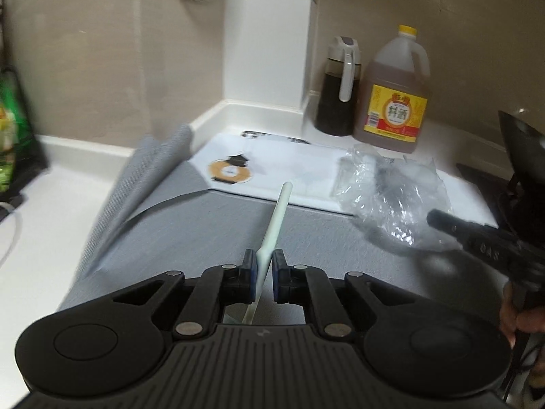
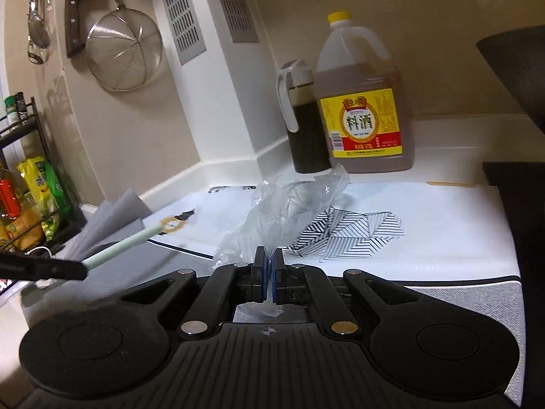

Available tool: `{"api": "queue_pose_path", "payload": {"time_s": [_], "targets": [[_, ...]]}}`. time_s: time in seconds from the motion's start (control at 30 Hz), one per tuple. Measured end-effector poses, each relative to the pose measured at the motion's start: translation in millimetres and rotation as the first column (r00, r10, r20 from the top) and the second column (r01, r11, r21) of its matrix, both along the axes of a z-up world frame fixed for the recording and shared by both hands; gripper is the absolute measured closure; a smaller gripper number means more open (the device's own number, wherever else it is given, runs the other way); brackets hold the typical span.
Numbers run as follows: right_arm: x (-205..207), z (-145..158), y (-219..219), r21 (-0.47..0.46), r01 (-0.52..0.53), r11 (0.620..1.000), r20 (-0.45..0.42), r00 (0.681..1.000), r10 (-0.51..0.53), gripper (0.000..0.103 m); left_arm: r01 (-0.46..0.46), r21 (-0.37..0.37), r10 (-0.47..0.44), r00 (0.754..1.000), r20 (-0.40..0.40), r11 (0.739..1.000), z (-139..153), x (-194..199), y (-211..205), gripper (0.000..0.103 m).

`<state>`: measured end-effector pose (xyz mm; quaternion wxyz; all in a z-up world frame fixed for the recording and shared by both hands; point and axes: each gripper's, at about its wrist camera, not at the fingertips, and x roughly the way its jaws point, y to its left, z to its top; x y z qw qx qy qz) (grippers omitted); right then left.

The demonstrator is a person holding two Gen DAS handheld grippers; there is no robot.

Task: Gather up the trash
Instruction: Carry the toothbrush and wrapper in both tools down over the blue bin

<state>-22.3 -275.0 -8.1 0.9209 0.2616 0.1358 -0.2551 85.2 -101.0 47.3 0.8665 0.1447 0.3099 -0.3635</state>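
The left gripper (image 1: 264, 266) pinched a pale green stick (image 1: 276, 218) lifted over the grey mat (image 1: 190, 231); the right gripper (image 2: 269, 261) pinched crumpled clear plastic (image 2: 286, 211). Gripped only at its edge, that thin plastic could slip free.

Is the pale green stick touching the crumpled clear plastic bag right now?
Apart. In the right wrist view the pale green stick ends left of the clear plastic bag, with mat visible between them.
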Motion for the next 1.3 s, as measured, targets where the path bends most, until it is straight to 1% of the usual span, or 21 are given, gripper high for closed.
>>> {"api": "queue_pose_path", "payload": {"time_s": [0.07,0.17,0.27,0.37,0.47,0.6,0.67,0.87,0.97,1.07,1.17,1.3], "targets": [[1,0,2,0.000,-0.024,1.000,0.008,1.000,0.024,0.100,-0.024,0.019,0.024,1.000,0.011,1.000,2,-14,13,0.093],[0,1,2,0.006,-0.049,0.999,0.036,0.998,0.049,0.100,-0.048,0.026,0.047,0.999,0.005,0.999,6,-36,37,0.093],[-5,-2,-2,0.043,-0.055,0.998,0.063,0.997,0.052,0.100,-0.078,0.027,0.078,0.997,0.003,0.997,10,-57,64,0.093],[-14,-2,5,0.041,-0.034,0.999,0.006,0.999,0.034,0.100,-0.098,0.026,0.098,0.995,0.015,0.995,14,-78,94,0.093],[-33,3,18,0.023,-0.040,0.999,-0.019,0.999,0.040,0.100,-0.126,0.028,0.126,0.992,0.005,0.992,13,-96,123,0.093],[-62,14,38,0.012,-0.046,0.999,-0.033,0.998,0.047,0.100,-0.193,0.055,0.194,0.981,-0.011,0.980,4,-114,154,0.093],[-76,21,49,0.002,-0.057,0.998,-0.034,0.998,0.057,0.100,-0.225,0.072,0.227,0.973,-0.034,0.972,-3,-122,169,0.093],[-103,41,87,-0.033,-0.107,0.994,-0.028,0.994,0.106,0.100,-0.288,0.093,0.296,0.950,-0.093,0.953,-25,-142,208,0.093],[-113,52,110,-0.056,-0.148,0.987,-0.019,0.989,0.147,0.100,-0.297,0.081,0.305,0.945,-0.120,0.951,-30,-154,223,0.093],[-123,61,134,-0.083,-0.196,0.977,-0.022,0.981,0.194,0.100,-0.300,0.085,0.307,0.946,-0.101,0.950,-33,-169,233,0.093],[-131,64,158,-0.083,-0.252,0.964,-0.031,0.968,0.250,0.100,-0.293,0.085,0.300,0.949,-0.091,0.952,-36,-185,240,0.093],[-140,62,187,-0.068,-0.318,0.946,-0.050,0.948,0.315,0.100,-0.278,0.089,0.286,0.953,-0.102,0.957,-44,-203,247,0.093]]}}
